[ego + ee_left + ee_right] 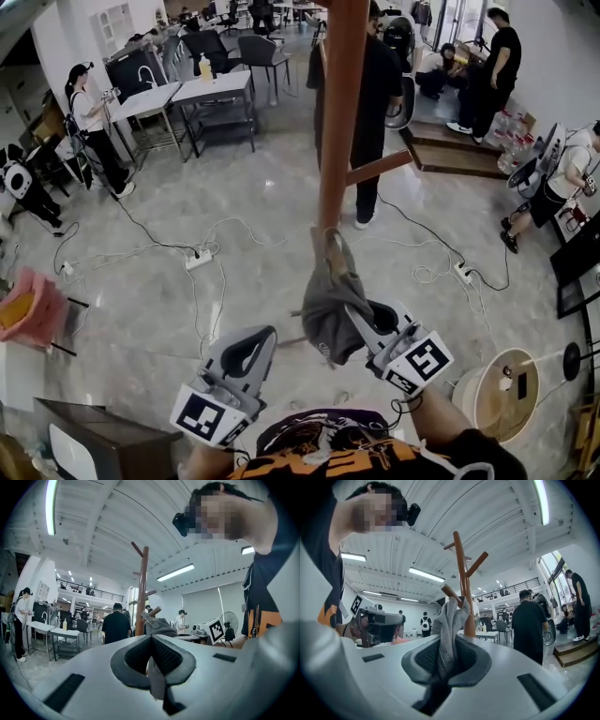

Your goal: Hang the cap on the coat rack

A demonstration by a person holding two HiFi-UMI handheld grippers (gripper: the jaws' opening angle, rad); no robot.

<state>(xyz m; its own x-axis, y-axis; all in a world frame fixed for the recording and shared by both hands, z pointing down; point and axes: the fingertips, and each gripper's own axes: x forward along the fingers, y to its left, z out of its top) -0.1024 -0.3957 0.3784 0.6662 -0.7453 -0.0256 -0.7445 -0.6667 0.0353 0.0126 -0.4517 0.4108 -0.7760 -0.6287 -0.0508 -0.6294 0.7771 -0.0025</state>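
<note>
Right gripper view: our right gripper (445, 667) has its jaws nearly closed, pinching a fold of the grey cap (449, 620). We judge this keeps the cap steady while its upper end lies against a lower peg (451, 594) of the coat rack (461, 573). Our left gripper (152, 660), jaws together and empty, sits short of the rack. We count one cap, one rack, three visible pegs and two grippers.

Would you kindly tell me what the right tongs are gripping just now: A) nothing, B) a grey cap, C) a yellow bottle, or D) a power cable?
B: in the right gripper view the cap has its grey fabric pinched between the pads of the right tongs.
</note>
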